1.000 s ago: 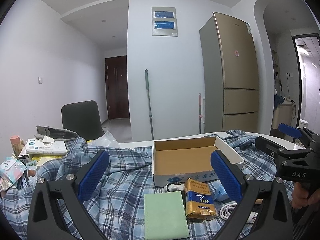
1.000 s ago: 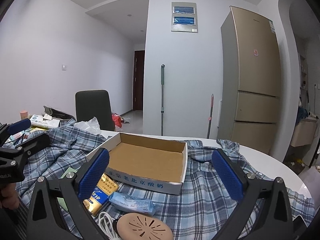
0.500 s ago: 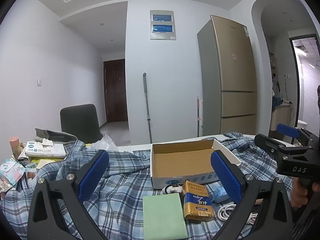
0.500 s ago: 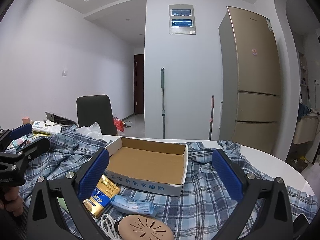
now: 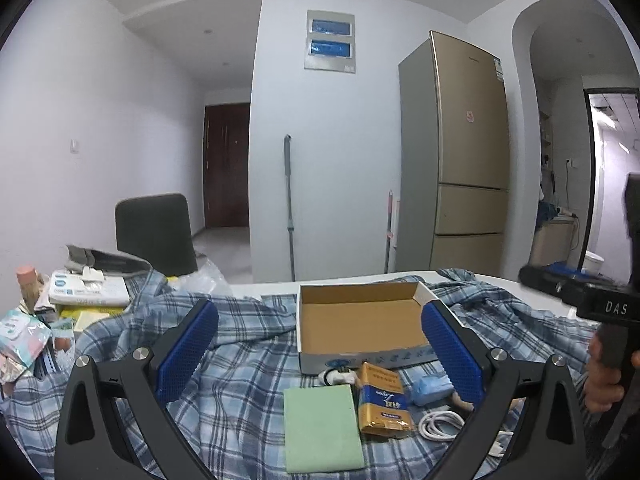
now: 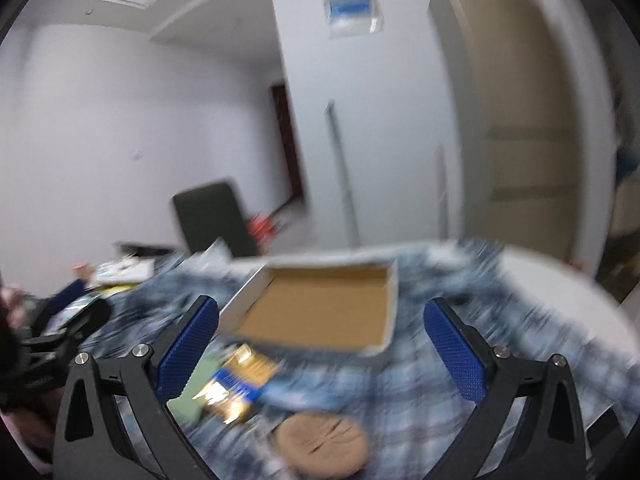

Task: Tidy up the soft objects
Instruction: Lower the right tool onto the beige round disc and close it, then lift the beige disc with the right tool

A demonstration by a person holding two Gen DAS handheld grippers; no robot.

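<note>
Both grippers, left gripper (image 5: 318, 346) and right gripper (image 6: 320, 346), jaws spread and empty, face the cardboard box (image 5: 362, 326) at 12 o'clock; the green cloth (image 5: 322, 426) lies lengthwise nearest the left, on the table.

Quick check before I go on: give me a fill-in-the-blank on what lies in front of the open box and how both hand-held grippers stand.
1. The cardboard box holds ____.
2. The green pad lies directly ____ of the yellow packet, seen from the left wrist.
3. Everything rests on a ____ shirt.
4. The left hand-held gripper and right hand-held gripper are both ____.

Missing: nothing; left; plaid; open
</note>
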